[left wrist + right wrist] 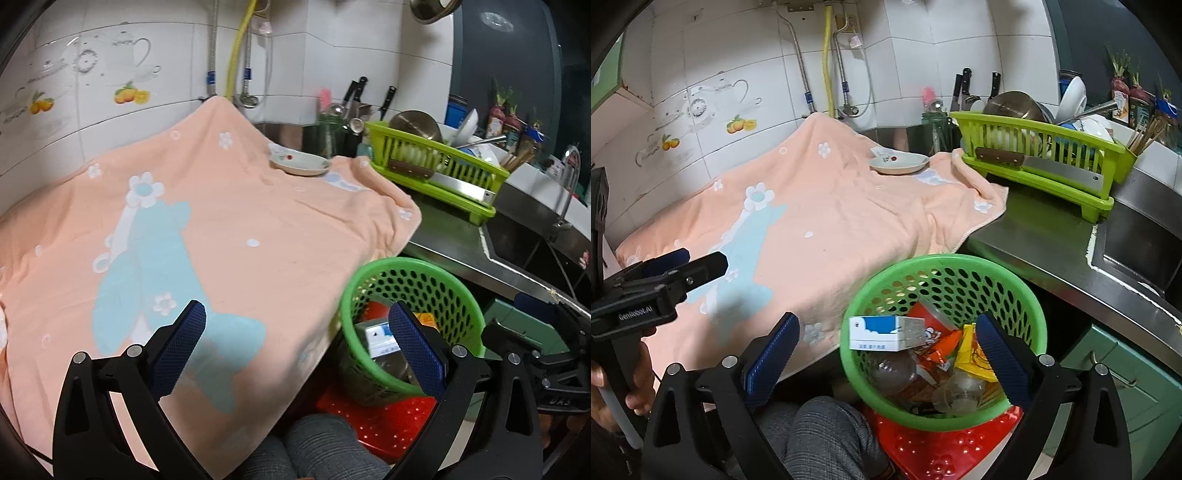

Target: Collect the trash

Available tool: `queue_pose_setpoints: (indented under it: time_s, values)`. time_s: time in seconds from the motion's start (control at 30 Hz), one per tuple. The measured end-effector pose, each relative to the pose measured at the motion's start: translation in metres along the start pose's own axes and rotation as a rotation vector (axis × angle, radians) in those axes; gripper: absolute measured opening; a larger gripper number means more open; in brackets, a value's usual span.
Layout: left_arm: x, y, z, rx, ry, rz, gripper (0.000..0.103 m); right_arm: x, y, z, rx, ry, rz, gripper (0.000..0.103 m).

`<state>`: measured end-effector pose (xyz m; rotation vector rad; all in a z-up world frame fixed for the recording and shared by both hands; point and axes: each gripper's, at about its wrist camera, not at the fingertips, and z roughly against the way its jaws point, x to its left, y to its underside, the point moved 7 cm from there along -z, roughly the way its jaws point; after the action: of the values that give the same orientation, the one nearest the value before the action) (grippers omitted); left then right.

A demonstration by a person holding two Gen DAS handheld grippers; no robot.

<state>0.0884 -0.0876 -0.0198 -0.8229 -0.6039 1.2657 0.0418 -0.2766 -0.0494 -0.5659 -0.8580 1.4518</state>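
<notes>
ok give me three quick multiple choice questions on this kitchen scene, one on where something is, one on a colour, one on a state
1. Where does the small white dish sit?
A. on the peach towel
B. in the sink
C. in the green basket

2. What colour is the round perforated basket holding the trash?
A. red
B. green
C. blue

3. How do the right gripper jaws stand?
A. shut on the blue-and-white carton
B. shut on nothing
C. open, holding nothing

Answers:
1. A, the dish rests on the towel's far end, near the dish rack.
2. B, its rim and wall are bright green.
3. C, the blue pads stand wide apart and the carton lies in the basket.
</notes>
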Motion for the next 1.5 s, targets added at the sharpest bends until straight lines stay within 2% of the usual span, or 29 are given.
queue_pose_setpoints:
  time_s: [0.6,1.5]
  values:
    - [0.044,0.014,0.025,-0.031,-0.1,0.103,0.098,0.024,0.002,0.002,-0.009,-0.003,0.062,0.094]
    - [0.045,0.014,0.036,-0.056,-0.122,0.097,0.098,0.029,-0.008,0.009,-0.047,-0.002,0.063,0.095]
